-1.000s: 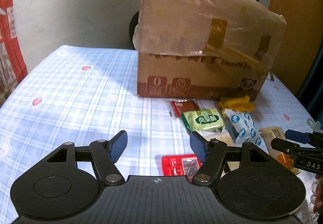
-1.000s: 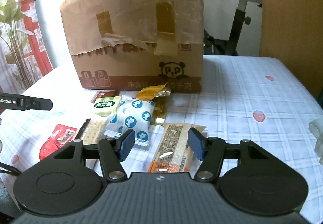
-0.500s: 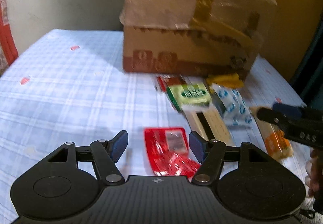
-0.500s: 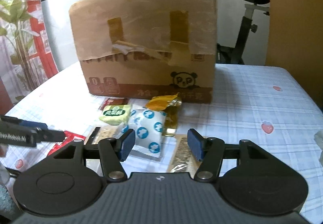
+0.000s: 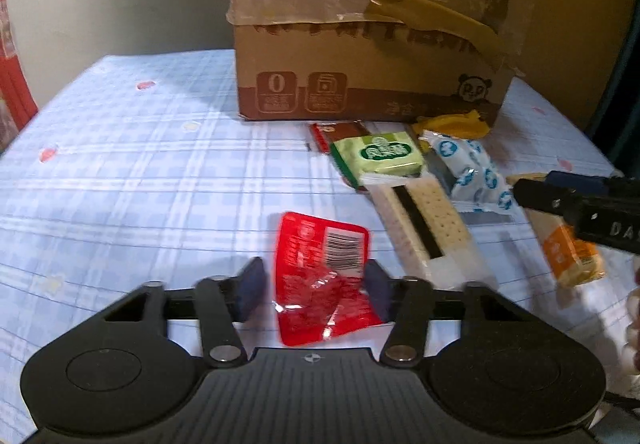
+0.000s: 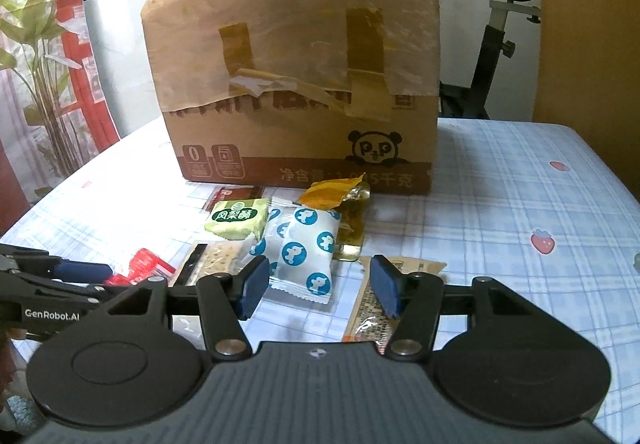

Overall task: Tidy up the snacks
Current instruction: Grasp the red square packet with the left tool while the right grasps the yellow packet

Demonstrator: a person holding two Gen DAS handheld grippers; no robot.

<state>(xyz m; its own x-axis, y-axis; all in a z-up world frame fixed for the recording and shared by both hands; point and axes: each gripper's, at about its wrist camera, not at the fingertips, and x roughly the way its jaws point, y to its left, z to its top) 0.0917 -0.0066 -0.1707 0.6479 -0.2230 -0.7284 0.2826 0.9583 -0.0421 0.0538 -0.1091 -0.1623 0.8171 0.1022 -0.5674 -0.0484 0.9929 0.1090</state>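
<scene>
One taped brown cardboard box [image 6: 296, 91] with a panda print is seen standing on a table covered by a blue checked cloth [image 5: 120, 171] dotted with strawberries. In front of the box, seven snack packets are counted. A crinkled red foil packet [image 5: 320, 276] with a barcode lies between the blue-padded fingers of the left gripper [image 5: 314, 290], whose jaws are spread on either side of it; contact with the pads cannot be told. A green square pastry packet [image 6: 236, 222] rests partly on a long clear cracker sleeve [image 5: 428, 224]. Just beside it lies a white pillow pack with blue dots [image 6: 298, 250], and behind that a yellow crumpled wrapper [image 6: 334, 193] touches the box. A dark red flat packet [image 5: 340, 131] is partly hidden under the green one. An orange and brown bar wrapper [image 6: 376, 308] lies under the right gripper [image 6: 314, 290], whose jaws are spread wide with nothing held. One exercise bike [image 6: 500, 39] is seen behind the table.
</scene>
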